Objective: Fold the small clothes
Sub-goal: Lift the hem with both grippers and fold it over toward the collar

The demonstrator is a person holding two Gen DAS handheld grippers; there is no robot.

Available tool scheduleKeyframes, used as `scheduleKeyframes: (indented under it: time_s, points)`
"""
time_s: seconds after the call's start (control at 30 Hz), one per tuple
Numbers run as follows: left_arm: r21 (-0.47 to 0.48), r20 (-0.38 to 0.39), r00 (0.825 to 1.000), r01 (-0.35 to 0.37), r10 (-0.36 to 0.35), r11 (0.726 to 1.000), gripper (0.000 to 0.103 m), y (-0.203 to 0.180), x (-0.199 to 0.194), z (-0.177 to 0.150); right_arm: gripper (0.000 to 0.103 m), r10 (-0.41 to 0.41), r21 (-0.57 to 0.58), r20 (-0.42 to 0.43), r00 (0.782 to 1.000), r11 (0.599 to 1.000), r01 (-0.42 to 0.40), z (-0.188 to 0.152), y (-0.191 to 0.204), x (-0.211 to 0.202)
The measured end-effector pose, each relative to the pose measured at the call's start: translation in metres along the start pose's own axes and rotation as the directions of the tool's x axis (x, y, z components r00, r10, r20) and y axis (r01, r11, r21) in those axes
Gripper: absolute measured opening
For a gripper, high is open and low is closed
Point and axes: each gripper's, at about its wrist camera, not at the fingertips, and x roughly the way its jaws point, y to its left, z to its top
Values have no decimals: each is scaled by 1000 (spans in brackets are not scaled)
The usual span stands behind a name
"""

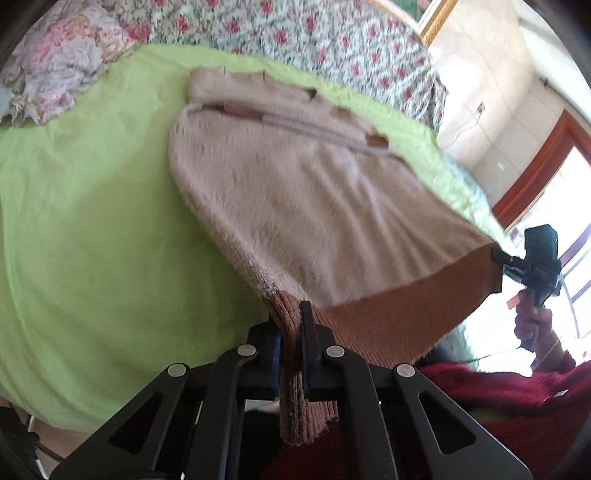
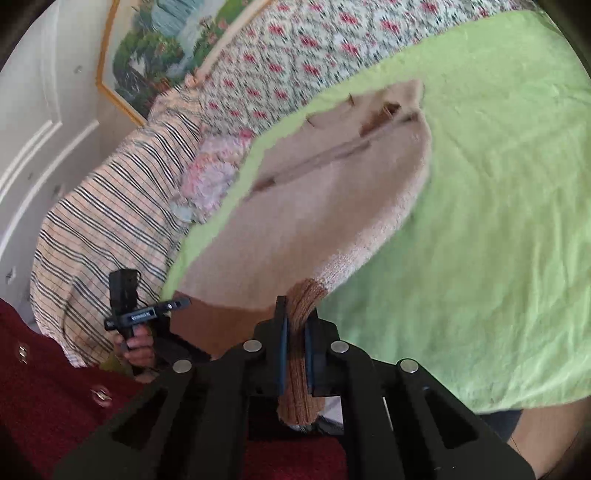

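Left wrist view: left claw (image 1: pixel 291 332) is clenched on the brown ribbed hem of a beige fuzzy sweater (image 1: pixel 295 192). The hem band is bunched between the jaws and hangs out below them toward the camera. The rest of the sweater runs away from the claw, lifted at the near end, with its far end lying on the green blanket (image 1: pixel 92 206) that covers the bed. Brown trim patches show near the sweater's far end; detail there is blurred. To the right, the right claw (image 1: pixel 496 258) pinches the other corner of the same brown hem, with the hem stretched between the two claws. Hand (image 1: pixel 532 321) grips that tool's handle. A floral bedspread (image 1: pixel 295 33) lies beyond the blanket and a floral pillow (image 1: pixel 55 59) sits top left. Dark red knit garment (image 1: pixel 517 398) at bottom right, close to the camera.

Right wrist view: right claw (image 2: pixel 295 325) is clamped on a bunched brown hem corner of the sweater (image 2: pixel 314 206), with fabric poking out beneath the jaws. The sweater body extends up and away onto the green blanket (image 2: pixel 480 221). Left claw (image 2: pixel 183 304) at lower left grips the opposite hem corner, held by a hand (image 2: pixel 138 347). A striped cloth (image 2: pixel 103 236) is draped at the left, and a framed picture (image 2: pixel 166 40) hangs on the wall. No containers in either view.
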Motion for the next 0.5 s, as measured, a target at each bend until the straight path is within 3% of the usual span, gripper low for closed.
scheduleKeyframes:
  time_s: [0.1, 0.23, 0.37, 0.5]
  points:
    - [11, 103, 995, 0, -1, 1000, 6, -5, -18, 28, 8, 23, -19, 65, 998, 1000, -22, 30, 8, 3]
    - [-2, 258, 966, -15, 15, 1000, 5, -1, -29, 84, 8, 10, -34, 144, 990, 999, -5, 80, 3, 18]
    - [-4, 336, 941, -47, 46, 999, 5, 7, -14, 144, 8, -89, 4, 168, 982, 996, 89, 136, -20, 46]
    - [-13, 334, 937, -105, 103, 994, 5, 23, 23, 209, 8, -178, 19, 169, 969, 984, 177, 192, -45, 78]
